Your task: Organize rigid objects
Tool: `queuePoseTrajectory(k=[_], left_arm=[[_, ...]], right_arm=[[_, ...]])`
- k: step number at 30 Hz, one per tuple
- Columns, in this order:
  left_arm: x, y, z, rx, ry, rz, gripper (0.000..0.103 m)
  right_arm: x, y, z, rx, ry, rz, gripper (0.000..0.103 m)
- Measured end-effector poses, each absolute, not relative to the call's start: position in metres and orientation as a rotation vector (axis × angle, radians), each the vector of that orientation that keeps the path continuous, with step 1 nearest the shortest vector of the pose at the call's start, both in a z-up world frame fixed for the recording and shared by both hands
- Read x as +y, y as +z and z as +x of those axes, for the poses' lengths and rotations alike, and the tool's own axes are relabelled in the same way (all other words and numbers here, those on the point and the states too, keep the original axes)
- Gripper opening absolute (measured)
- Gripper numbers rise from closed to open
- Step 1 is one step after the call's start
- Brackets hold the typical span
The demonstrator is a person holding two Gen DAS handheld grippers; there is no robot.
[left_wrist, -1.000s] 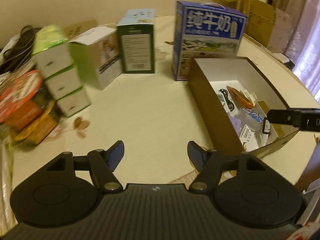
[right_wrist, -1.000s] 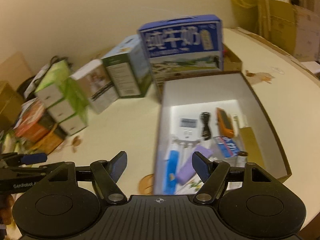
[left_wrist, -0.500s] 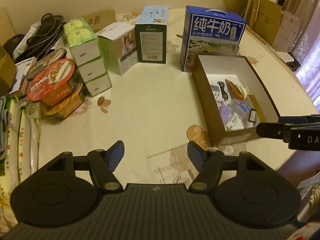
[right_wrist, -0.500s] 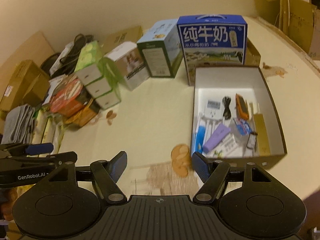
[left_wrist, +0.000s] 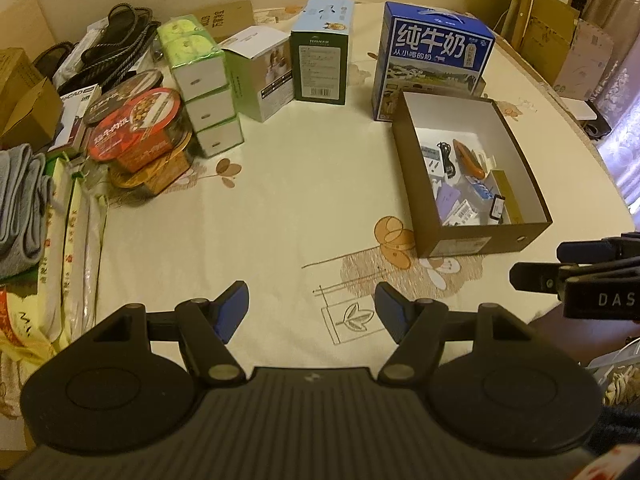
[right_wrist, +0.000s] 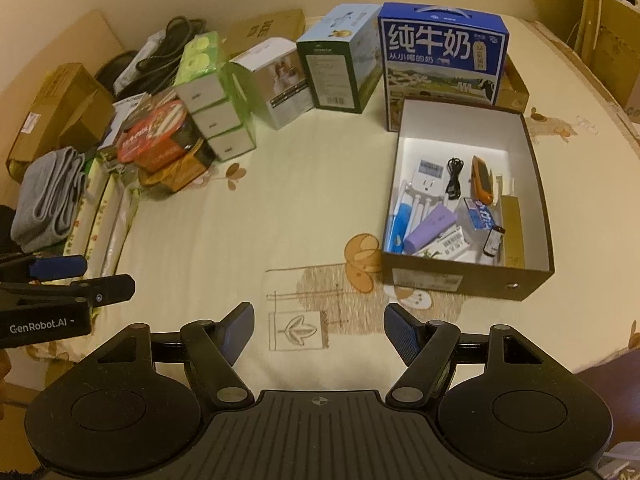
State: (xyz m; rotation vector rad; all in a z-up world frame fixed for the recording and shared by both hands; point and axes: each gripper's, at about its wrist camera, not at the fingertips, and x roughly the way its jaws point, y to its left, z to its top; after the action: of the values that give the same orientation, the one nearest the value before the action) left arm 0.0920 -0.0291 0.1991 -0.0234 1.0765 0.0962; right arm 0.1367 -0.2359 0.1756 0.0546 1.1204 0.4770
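Both grippers, left gripper point(left_wrist: 310, 306) and right gripper point(right_wrist: 319, 330), hover wide open and empty; small items sit in the brown box point(right_wrist: 538, 184), so next likely means picking another box at far left.

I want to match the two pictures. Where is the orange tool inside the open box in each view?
Left wrist view: orange tool, right of centre, in the open box, beside the black cable.
Right wrist view: orange tool, right of centre, upper part of the box.
Shared landmark: blue milk carton behind the box.
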Motion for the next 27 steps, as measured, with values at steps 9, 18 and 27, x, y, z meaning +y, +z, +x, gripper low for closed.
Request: queuePoseTrajectory(k=[9,18,27], left_arm=[[-0.029,0.203,0.077,1.087,0.123,-0.025,0.066],[-0.027,0.205,0.071,1.086,0.131,-0.029,0.066],[-0.028,0.204,0.071,1.085,0.128,-0.028,0.066]], right_arm=[[-0.233,0.182,0.133,1.134,0.474,0.044,0.069],[-0.228,0.180,0.127,1.152,0.466,0.027,0.069],[-0.230,0.181,0.126,1.153,0.453,0.025,0.069]])
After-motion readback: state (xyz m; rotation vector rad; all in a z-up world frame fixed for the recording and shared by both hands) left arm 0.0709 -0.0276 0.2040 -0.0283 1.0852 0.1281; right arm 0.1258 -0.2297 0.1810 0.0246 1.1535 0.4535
